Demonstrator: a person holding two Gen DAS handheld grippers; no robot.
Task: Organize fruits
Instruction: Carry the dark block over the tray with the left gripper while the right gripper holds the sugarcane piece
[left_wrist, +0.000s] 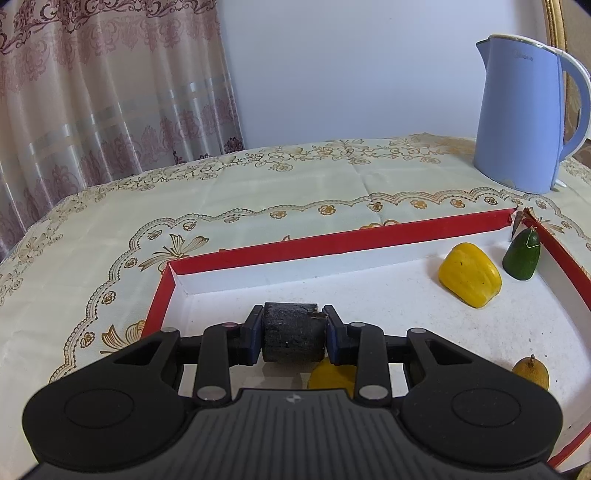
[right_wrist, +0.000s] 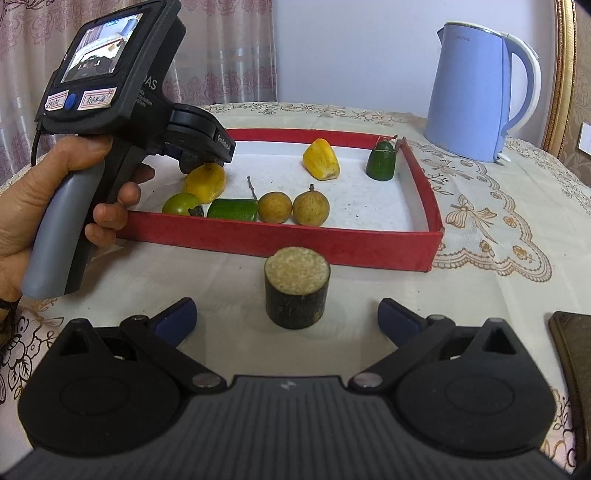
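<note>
My left gripper (left_wrist: 291, 328) is shut on a short dark cane piece (left_wrist: 291, 334), held over the near left corner of the red tray (left_wrist: 332, 247). The right wrist view shows that gripper (right_wrist: 190, 160) in a person's hand (right_wrist: 55, 206). My right gripper (right_wrist: 288, 319) is open on the tablecloth before the tray's front wall (right_wrist: 280, 243). A second dark cane piece (right_wrist: 296, 288) stands upright just beyond its fingertips, untouched. Inside the tray lie two yellow fruits (right_wrist: 205, 182) (right_wrist: 320, 159), a round green fruit (right_wrist: 181, 205), green pieces (right_wrist: 232, 210) (right_wrist: 380, 162) and two brown round fruits (right_wrist: 275, 207) (right_wrist: 310, 208).
A blue kettle (right_wrist: 476, 96) stands at the back right of the table, behind the tray. A dark flat object (right_wrist: 572, 362) lies at the right edge near my right gripper. Curtains hang behind the table on the left.
</note>
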